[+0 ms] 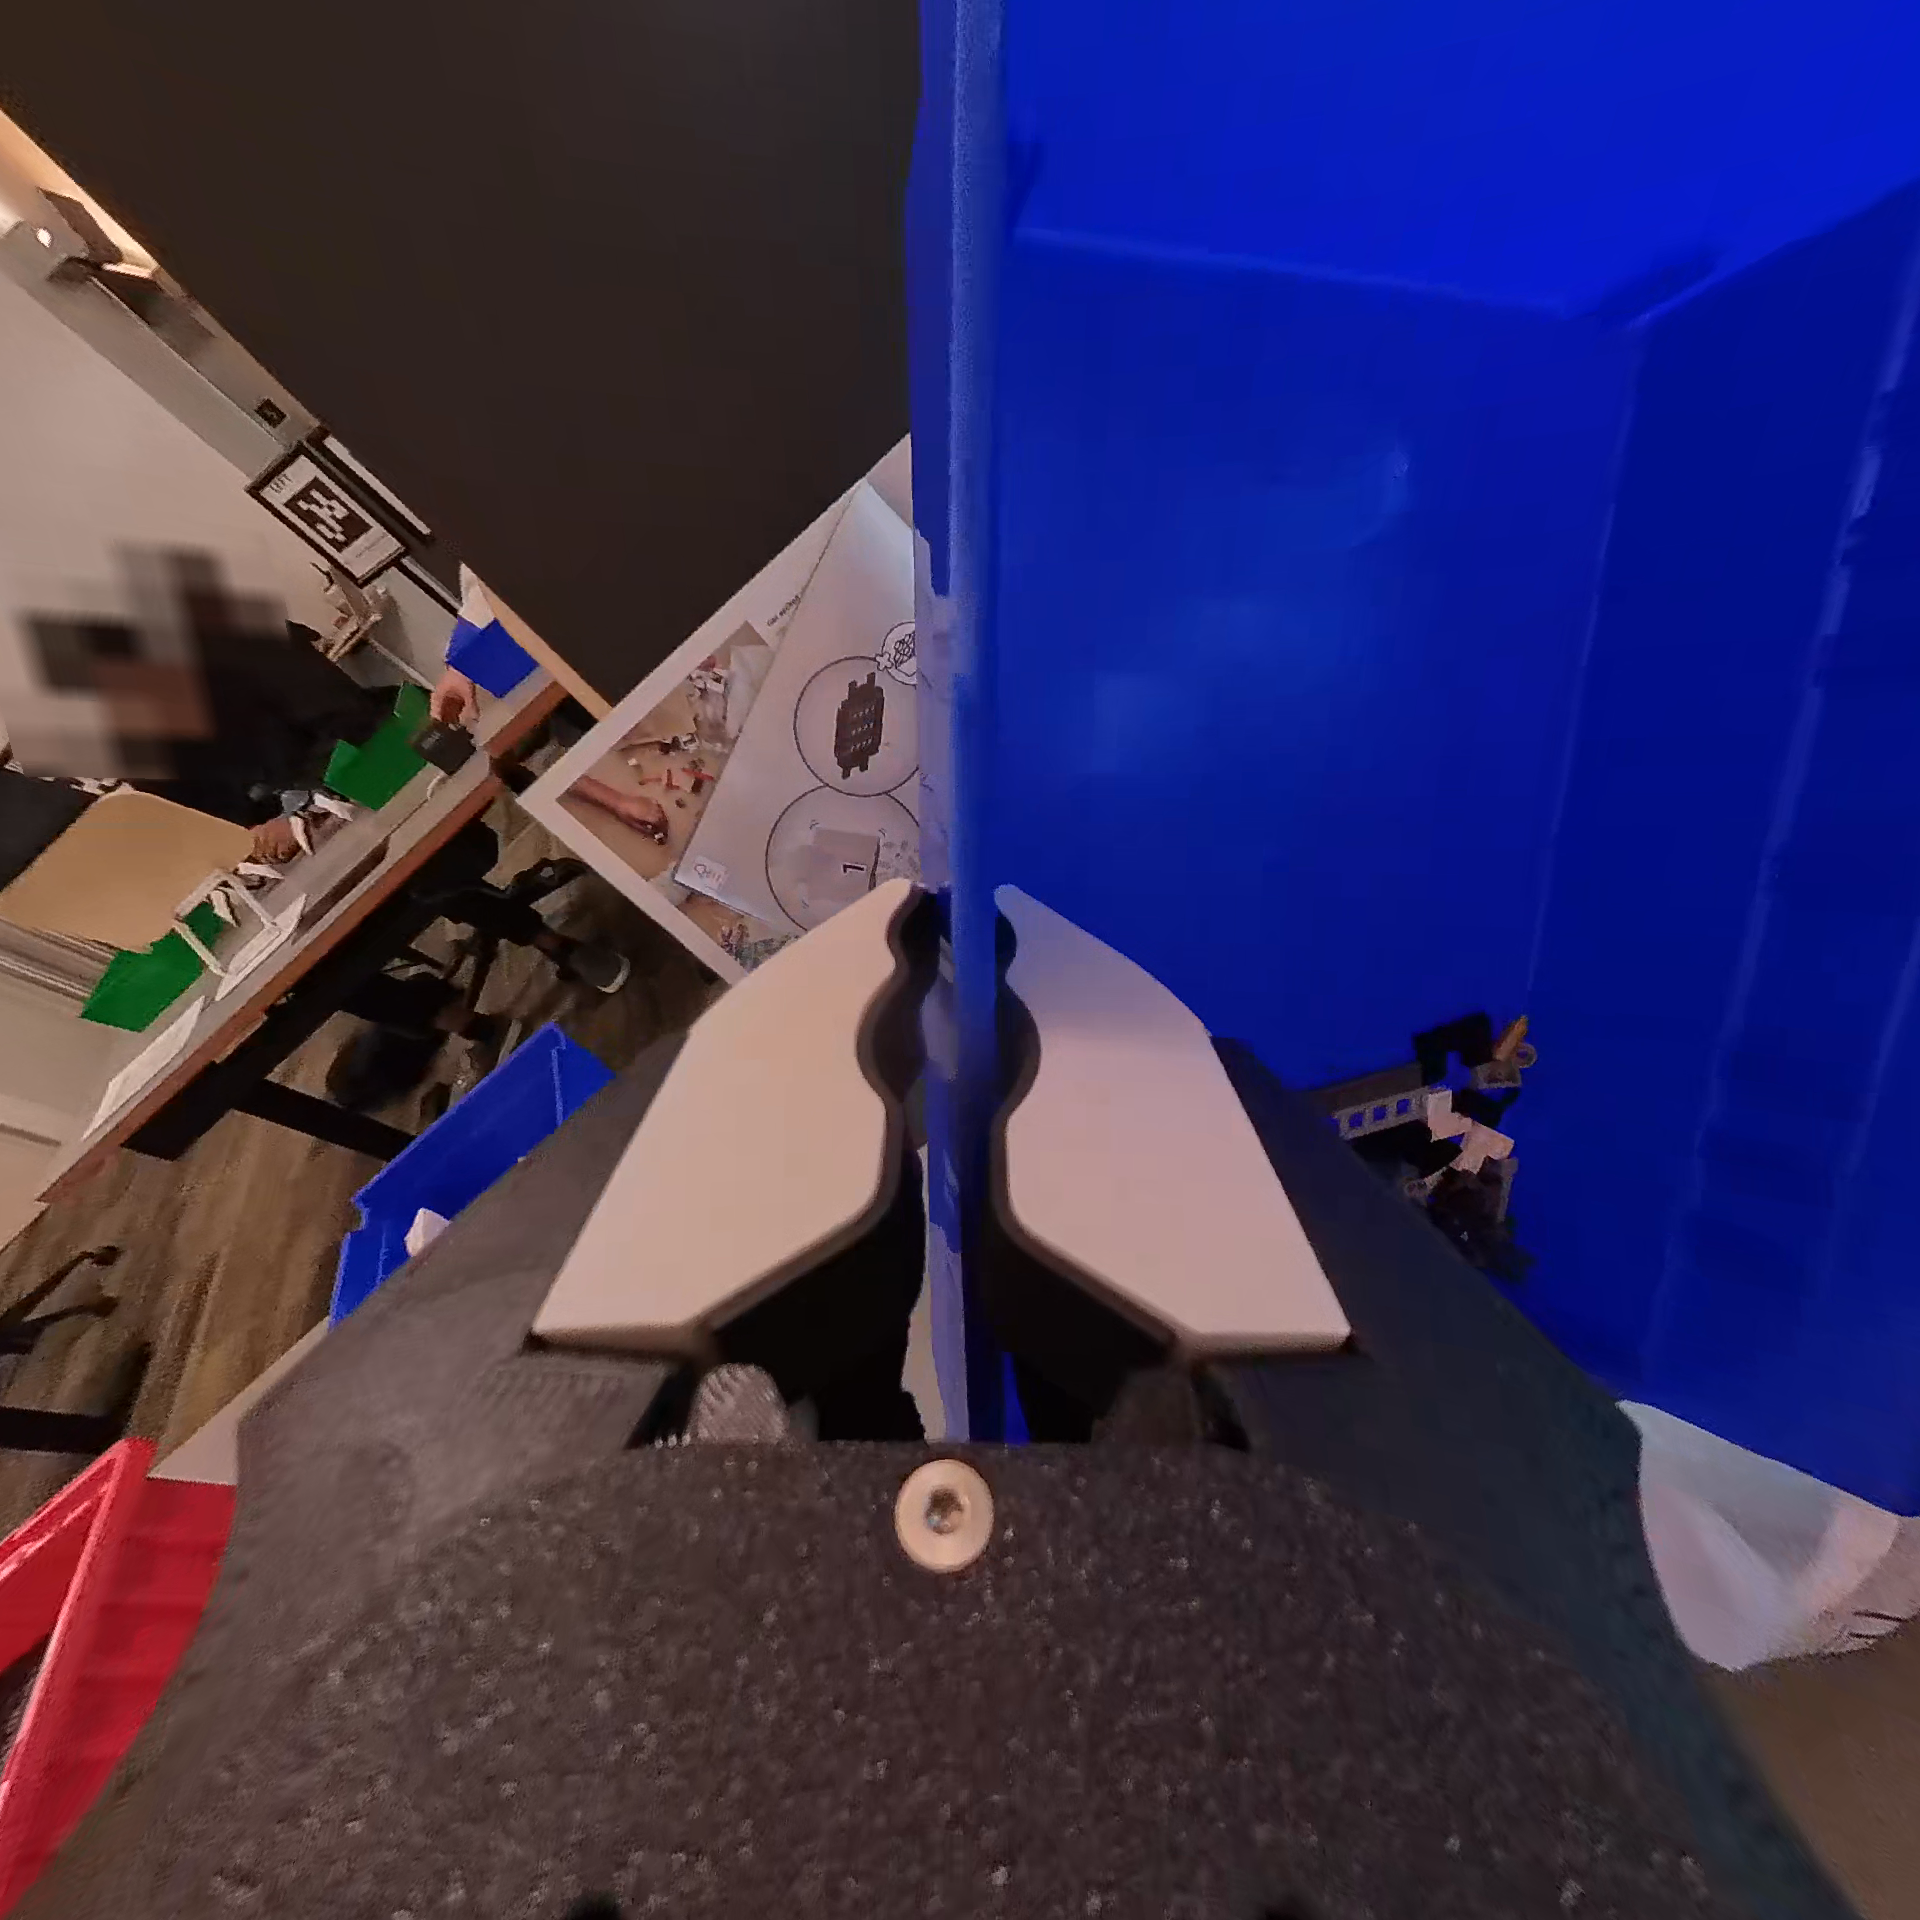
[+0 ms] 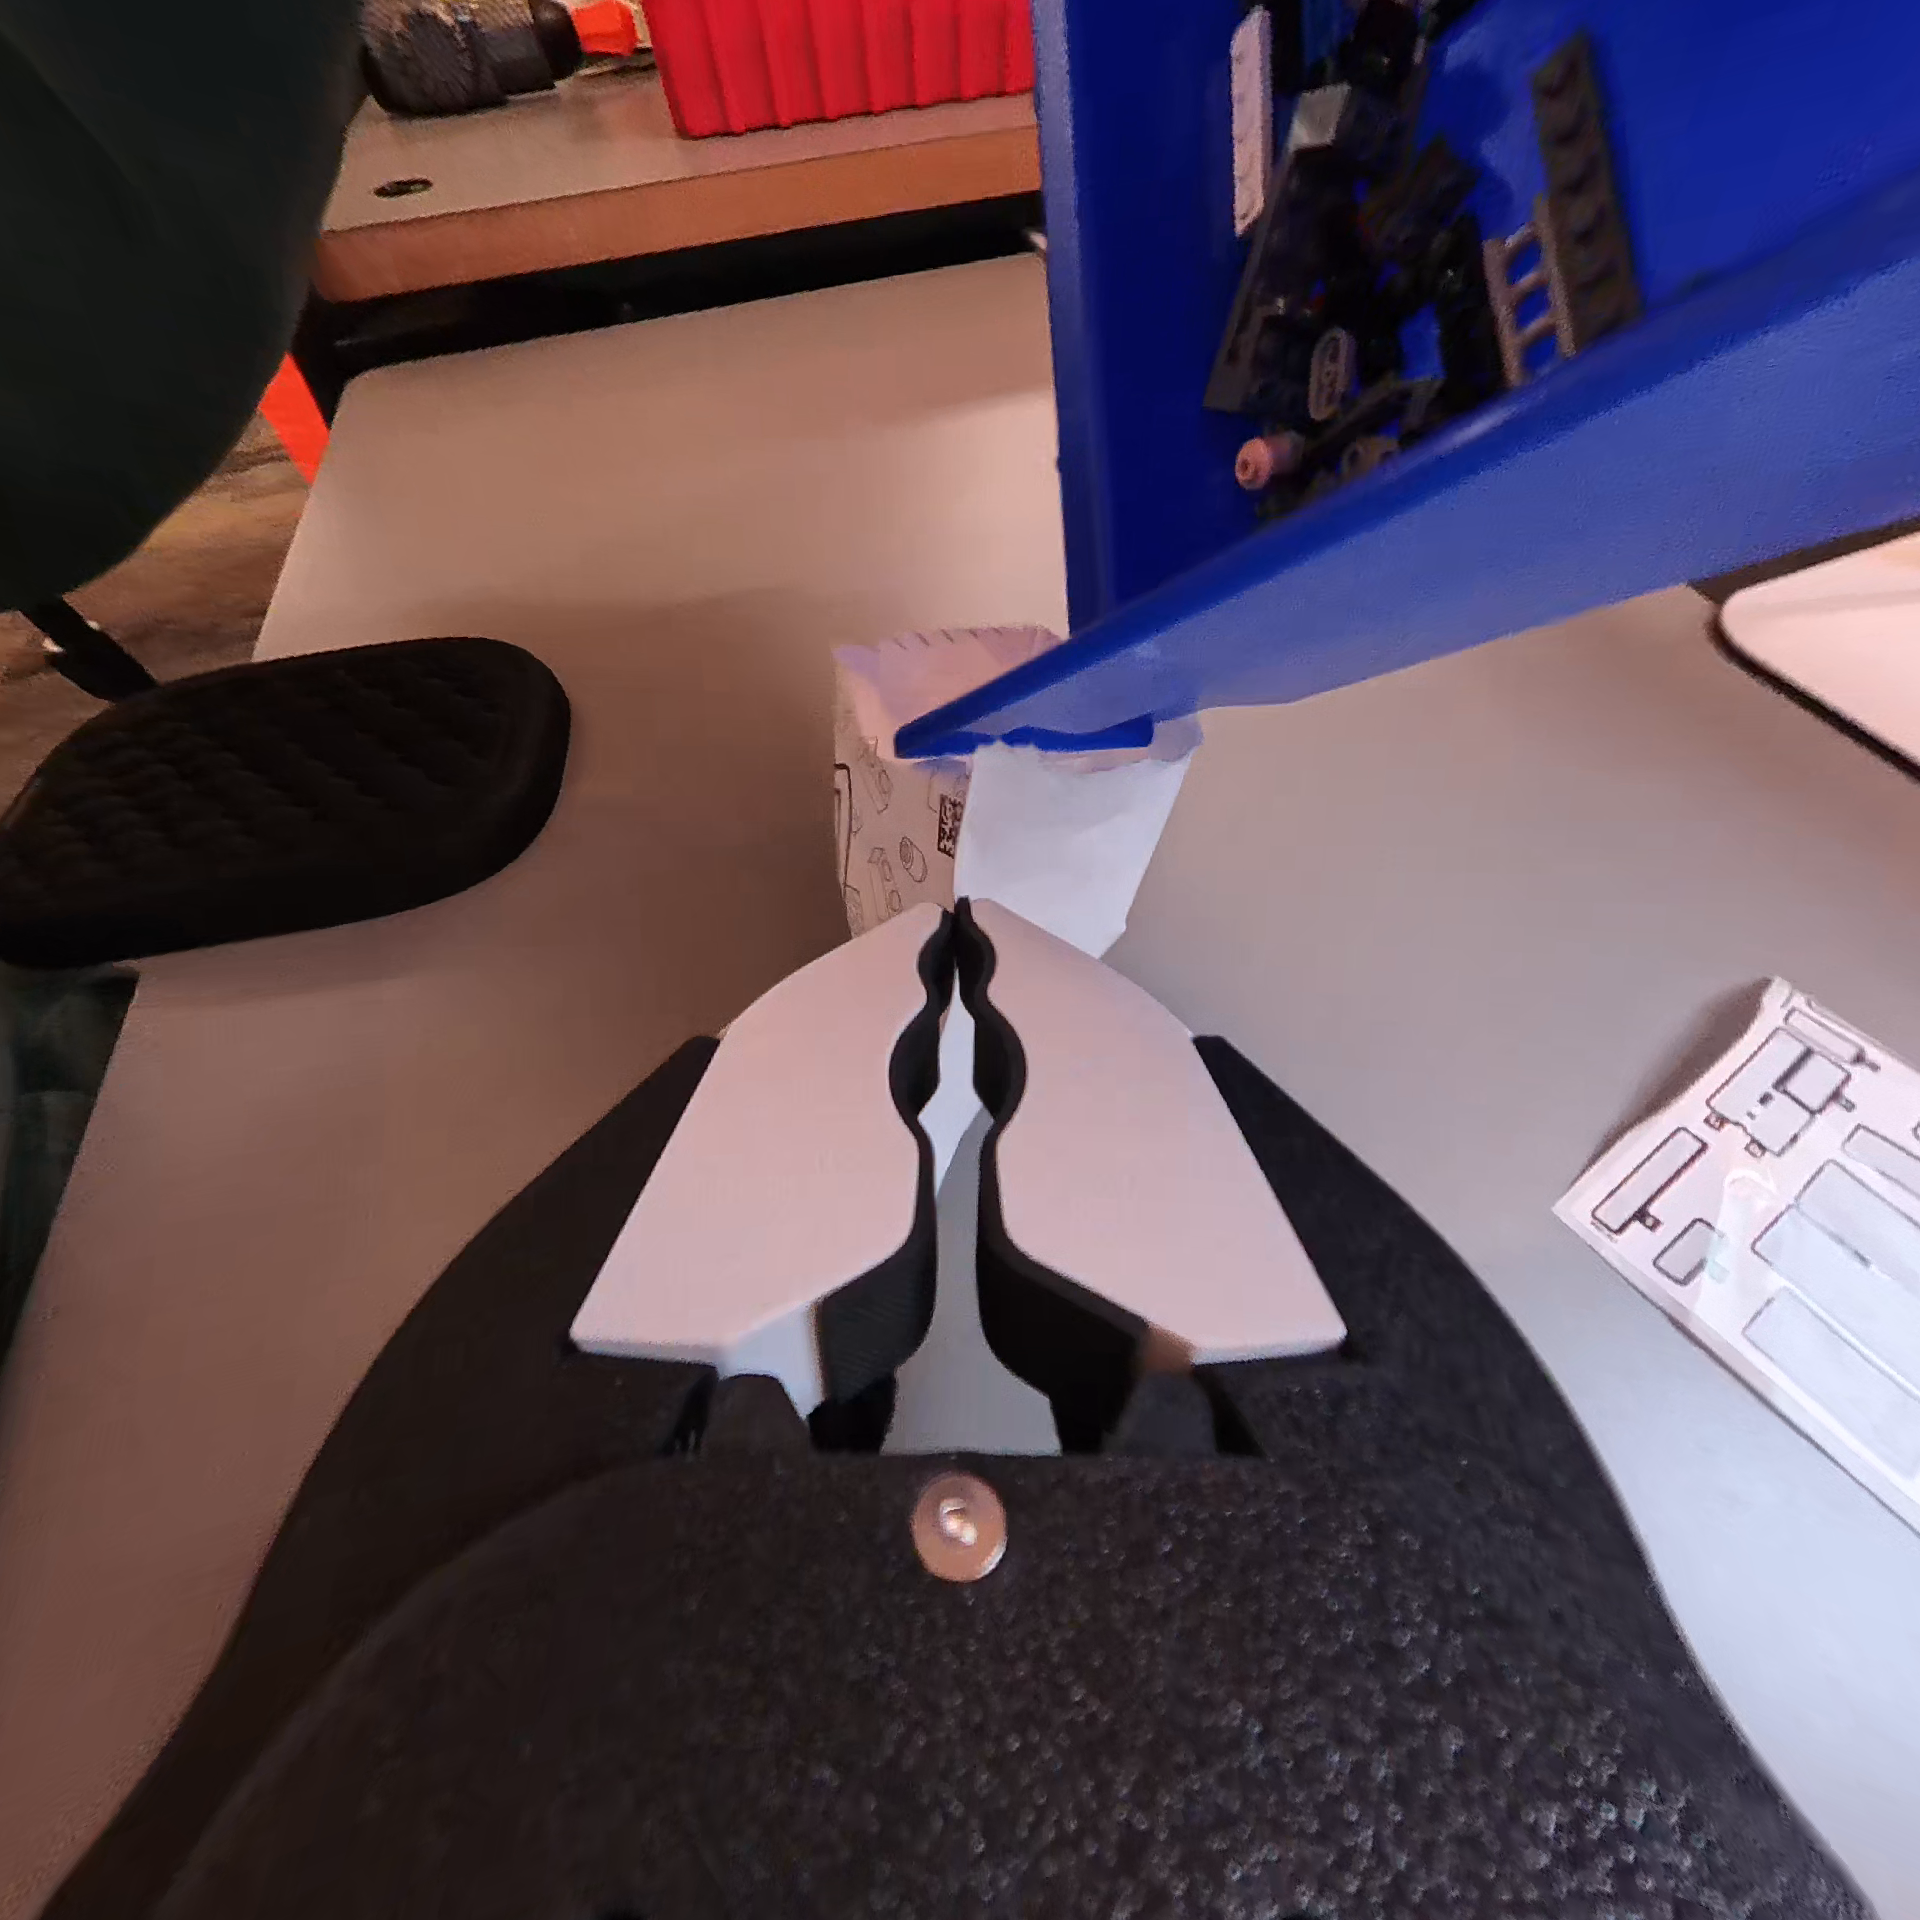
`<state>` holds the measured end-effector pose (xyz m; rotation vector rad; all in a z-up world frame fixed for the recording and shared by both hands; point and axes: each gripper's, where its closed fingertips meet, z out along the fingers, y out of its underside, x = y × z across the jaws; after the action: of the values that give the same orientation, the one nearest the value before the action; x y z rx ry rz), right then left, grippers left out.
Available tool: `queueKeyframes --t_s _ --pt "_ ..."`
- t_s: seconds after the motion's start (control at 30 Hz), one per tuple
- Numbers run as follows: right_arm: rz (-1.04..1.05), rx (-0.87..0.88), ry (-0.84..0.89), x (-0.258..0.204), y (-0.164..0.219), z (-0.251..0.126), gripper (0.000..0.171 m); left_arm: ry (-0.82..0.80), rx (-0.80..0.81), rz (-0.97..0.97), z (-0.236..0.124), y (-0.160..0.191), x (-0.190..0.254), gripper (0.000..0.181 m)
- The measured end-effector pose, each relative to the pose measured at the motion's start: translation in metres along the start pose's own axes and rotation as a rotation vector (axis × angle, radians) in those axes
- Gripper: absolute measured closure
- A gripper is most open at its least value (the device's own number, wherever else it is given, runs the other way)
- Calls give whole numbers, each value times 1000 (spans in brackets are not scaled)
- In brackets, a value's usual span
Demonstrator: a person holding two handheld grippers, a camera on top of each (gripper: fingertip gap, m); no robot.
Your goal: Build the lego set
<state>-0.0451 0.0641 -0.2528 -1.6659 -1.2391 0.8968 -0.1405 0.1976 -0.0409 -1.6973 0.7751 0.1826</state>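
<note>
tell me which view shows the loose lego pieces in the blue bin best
The right wrist view: the lego pieces lie spread against the tilted blue bin, with plates and a ladder-like part distinguishable. The left wrist view shows only a small dark cluster low in the bin's corner, partly behind the left gripper.

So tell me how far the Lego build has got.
Barely started. The left hand-held gripper clamps the blue bin's wall, loose Lego pieces inside; the right hand-held gripper pinches the paper bag. No assembled model visible; all building remains.
</note>
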Motion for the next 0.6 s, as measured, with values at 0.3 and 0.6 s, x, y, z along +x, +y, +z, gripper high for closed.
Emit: queueKeyframes --t_s 0.3,0.6 --pt "-74 46 -24 -3 5 0 171 -69 -4 20 0 -2 0 173" --pt "-124 56 -40 -5 10 0 171 -152 19 40 -8 -3 -1 173"
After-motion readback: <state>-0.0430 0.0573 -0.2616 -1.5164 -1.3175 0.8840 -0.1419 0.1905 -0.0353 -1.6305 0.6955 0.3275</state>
